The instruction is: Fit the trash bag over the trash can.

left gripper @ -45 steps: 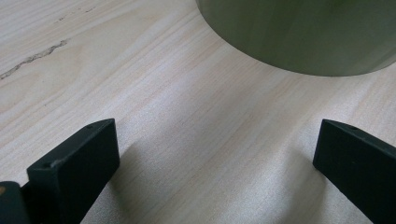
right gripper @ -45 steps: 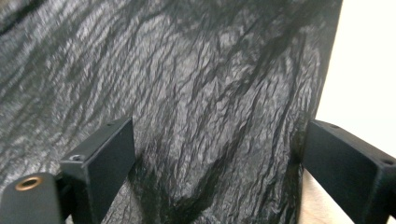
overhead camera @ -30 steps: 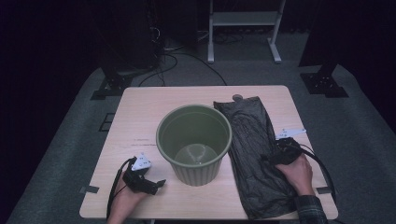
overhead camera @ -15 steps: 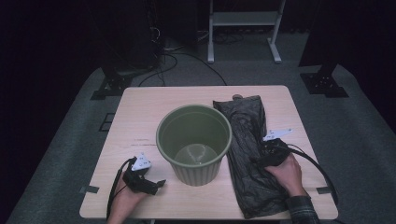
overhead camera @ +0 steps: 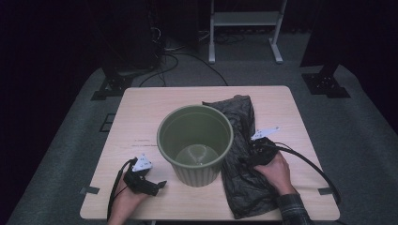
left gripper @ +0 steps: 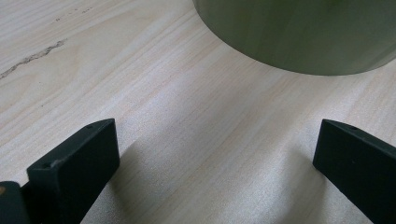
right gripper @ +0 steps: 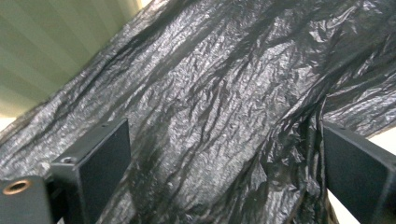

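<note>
Resting at the lower left of the high view, the left gripper (overhead camera: 158, 184) lies on the table (overhead camera: 141, 112) in the person's left hand (overhead camera: 126, 199), its tip pointing toward the foot of the bin (overhead camera: 195, 143); it looks parked there, near enough to steady the bin if that starts to slide but touching nothing for now. Its own view bears that out: the two black jaws stand wide apart over bare wood, with the bin's green wall (left gripper: 299, 32) curving across the upper right of that frame, a little way ahead and not between them. In the middle of the high view the bin stands upright and empty, mouth up, which suits a liner going in from above. Just to its right the bag (overhead camera: 244, 154) lies flat and crumpled, running from the upper middle of the table down to the near edge, its left margin against or tucked beside the bin's side. The right gripper (overhead camera: 253, 152) sits on top of the bag at centre right, held by the right hand (overhead camera: 277, 171). In the right gripper view its jaws are spread wide with black film (right gripper: 210, 107) lying between and under them and a ridge bunched near the right jaw, so I'd judge it is lined up to pinch a fold and has not closed on it yet.
</note>
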Demonstrator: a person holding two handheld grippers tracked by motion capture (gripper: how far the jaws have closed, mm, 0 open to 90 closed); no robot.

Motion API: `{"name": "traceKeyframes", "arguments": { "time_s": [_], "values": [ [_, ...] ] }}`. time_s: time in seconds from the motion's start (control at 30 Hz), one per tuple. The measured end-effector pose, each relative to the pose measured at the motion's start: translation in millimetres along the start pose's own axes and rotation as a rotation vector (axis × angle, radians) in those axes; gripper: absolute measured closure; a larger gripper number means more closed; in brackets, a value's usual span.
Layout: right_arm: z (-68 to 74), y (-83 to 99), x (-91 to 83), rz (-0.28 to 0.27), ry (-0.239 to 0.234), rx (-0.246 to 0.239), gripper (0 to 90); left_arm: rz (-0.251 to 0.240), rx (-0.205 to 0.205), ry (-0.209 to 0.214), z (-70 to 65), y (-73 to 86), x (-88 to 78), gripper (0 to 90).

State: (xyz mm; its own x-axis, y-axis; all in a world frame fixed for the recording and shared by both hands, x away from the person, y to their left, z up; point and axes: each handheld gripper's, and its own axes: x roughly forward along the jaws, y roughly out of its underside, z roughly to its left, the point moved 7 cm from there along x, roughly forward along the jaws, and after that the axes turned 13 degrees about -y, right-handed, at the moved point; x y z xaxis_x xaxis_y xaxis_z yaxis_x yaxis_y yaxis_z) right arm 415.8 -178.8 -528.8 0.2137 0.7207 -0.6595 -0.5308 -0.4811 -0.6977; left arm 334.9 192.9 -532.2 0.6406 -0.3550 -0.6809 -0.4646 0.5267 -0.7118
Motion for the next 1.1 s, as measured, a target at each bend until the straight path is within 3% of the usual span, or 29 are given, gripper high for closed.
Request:
{"name": "traceKeyframes", "arguments": {
  "time_s": [0.6,0.77,0.83,0.97,1.1],
  "values": [
    [20.7,-24.9,35.1,-0.025,-0.052,-0.027,5.8,-0.001,0.002,0.002,-0.7,0.0,-0.2,0.0],
    [23.2,-23.7,38.4,-0.008,0.004,-0.068,6.7,-0.001,0.002,0.002,-0.7,0.0,-0.2,0.0],
    [24.7,-22.6,39.6,0.002,0.055,-0.097,10.1,-0.001,0.002,0.002,-0.8,0.1,-0.2,0.0],
    [26.5,-22.1,39.0,-0.005,0.065,-0.106,16.0,-0.001,0.002,0.002,-0.8,0.1,-0.2,0.0],
    [30.4,-22.4,35.6,-0.011,0.053,-0.112,38.0,-0.001,0.002,0.002,-0.9,0.1,-0.2,0.0]
  ]
}}
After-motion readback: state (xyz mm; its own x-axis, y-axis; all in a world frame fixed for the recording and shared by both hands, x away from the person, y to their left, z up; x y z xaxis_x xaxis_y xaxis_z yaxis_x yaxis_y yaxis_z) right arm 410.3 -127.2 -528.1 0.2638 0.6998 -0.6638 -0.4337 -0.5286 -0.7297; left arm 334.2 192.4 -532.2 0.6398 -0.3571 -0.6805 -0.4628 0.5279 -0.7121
